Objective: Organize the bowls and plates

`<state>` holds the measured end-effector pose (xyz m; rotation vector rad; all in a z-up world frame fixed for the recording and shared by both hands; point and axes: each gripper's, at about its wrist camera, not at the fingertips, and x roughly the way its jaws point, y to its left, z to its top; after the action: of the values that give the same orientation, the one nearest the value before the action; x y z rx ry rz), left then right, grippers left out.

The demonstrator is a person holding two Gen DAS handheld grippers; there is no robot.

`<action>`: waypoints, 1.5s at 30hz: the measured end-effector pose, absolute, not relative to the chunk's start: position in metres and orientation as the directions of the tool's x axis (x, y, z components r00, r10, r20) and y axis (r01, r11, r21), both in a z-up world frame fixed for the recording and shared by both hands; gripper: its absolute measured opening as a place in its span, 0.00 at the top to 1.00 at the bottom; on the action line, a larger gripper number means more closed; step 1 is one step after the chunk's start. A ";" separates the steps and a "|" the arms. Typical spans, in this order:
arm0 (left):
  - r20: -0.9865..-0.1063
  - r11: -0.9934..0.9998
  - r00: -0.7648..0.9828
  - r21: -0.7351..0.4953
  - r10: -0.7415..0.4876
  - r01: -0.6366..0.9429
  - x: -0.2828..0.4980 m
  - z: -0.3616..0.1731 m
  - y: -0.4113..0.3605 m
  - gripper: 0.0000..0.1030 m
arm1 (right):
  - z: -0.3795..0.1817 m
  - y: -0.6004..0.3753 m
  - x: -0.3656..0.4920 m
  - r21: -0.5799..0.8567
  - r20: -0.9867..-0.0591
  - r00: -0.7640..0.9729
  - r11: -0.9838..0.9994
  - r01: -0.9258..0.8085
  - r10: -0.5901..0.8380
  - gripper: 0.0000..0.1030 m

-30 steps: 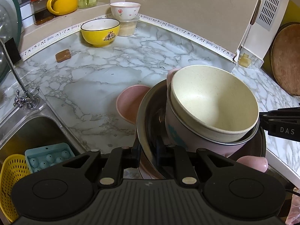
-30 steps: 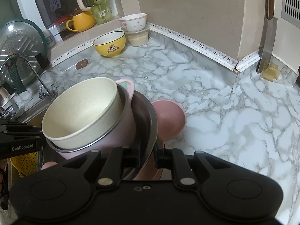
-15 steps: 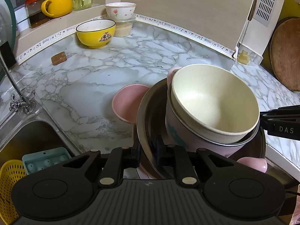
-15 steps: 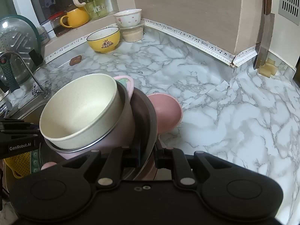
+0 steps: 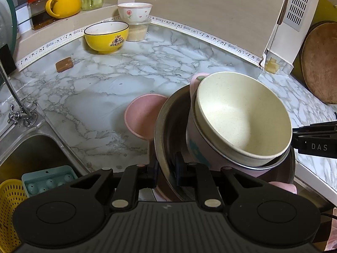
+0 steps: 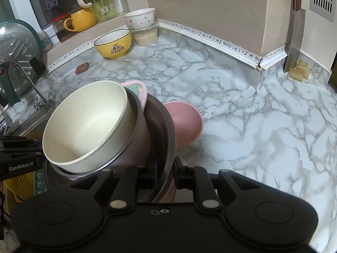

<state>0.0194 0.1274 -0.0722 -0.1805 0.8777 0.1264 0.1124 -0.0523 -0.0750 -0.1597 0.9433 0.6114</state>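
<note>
**A:** Left wrist view first: the left tongs point(image 5: 166, 169) are clamped on the near rim of the steel basin point(image 5: 166, 126), one finger inside the wall, one outside. That basin is the landmark here.

**B:** And from the other side the right tongs point(image 6: 166, 174) are pinched on the opposite rim of the same basin point(image 6: 166, 126). Two grips on opposite edges, I'd say to keep a loaded carrier level.

**A:** Loaded it is. Inside the basin sits a pink pot point(image 5: 197, 147) with a cream bowl point(image 5: 242, 118) nested in it, both leaning a little. Nesting keeps them from sliding about, by my reading.

**B:** Beyond the basin, and partly hidden by its rim, is a pink bowl point(image 6: 185, 124). I can't tell if it touches the basin or rests on the marble surface point(image 6: 263, 116).

**A:** Far behind the basin, by the wall, a yellow bowl point(image 5: 106, 37) and a white flowered bowl point(image 5: 134, 11) set on a lidded tub. Those look like the pieces yet to be gathered.

**B:** Left of the basin there's the sink point(image 5: 29, 147). Whether the basin is lifted or resting on the surface, the pictures don't settle it.

**A:** Agreed. The risk I'd watch is that lean: tilt the basin further and the nested pair could tip against its wall.
</note>
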 end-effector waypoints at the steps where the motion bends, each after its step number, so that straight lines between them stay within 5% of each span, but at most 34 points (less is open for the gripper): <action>1: -0.773 0.977 0.634 -0.108 0.034 -0.185 0.019 -0.073 0.128 0.86 | -0.076 -0.052 0.113 0.134 -0.799 0.431 0.822 -0.553 0.420 0.82; 9: -0.773 0.976 0.634 -0.122 0.021 -0.180 0.018 -0.073 0.130 0.85 | -0.078 -0.055 0.113 0.133 -0.801 0.443 0.840 -0.526 0.404 0.74; 12: -0.775 0.976 0.632 -0.131 0.008 -0.173 0.018 -0.072 0.130 0.77 | -0.076 -0.057 0.112 0.129 -0.797 0.452 0.844 -0.521 0.401 0.70; 14: -0.769 0.975 0.639 -0.132 0.013 -0.178 0.016 -0.069 0.130 0.56 | -0.073 -0.059 0.111 0.127 -0.792 0.460 0.845 -0.520 0.402 0.66; 17: -0.751 0.972 0.658 -0.110 0.054 -0.206 0.011 -0.065 0.131 0.42 | -0.067 -0.063 0.110 0.132 -0.782 0.468 0.842 -0.523 0.413 0.56; 24: -0.735 0.965 0.672 -0.103 0.089 -0.240 0.000 -0.052 0.131 0.39 | -0.053 -0.070 0.101 0.130 -0.755 0.482 0.821 -0.556 0.446 0.37; 39: -0.659 0.960 0.732 -0.050 0.175 -0.274 -0.043 -0.012 0.071 0.39 | -0.011 -0.103 0.065 0.111 -0.649 0.519 0.744 -0.659 0.557 0.13; 45: -0.625 0.964 0.761 -0.051 0.174 -0.262 -0.056 0.000 0.045 0.26 | 0.004 -0.119 0.043 0.080 -0.585 0.559 0.728 -0.681 0.587 0.01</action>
<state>-0.0562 0.0446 0.0000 -0.1384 0.6648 0.2378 0.0430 -0.1187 0.0042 -0.1620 0.6268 0.7514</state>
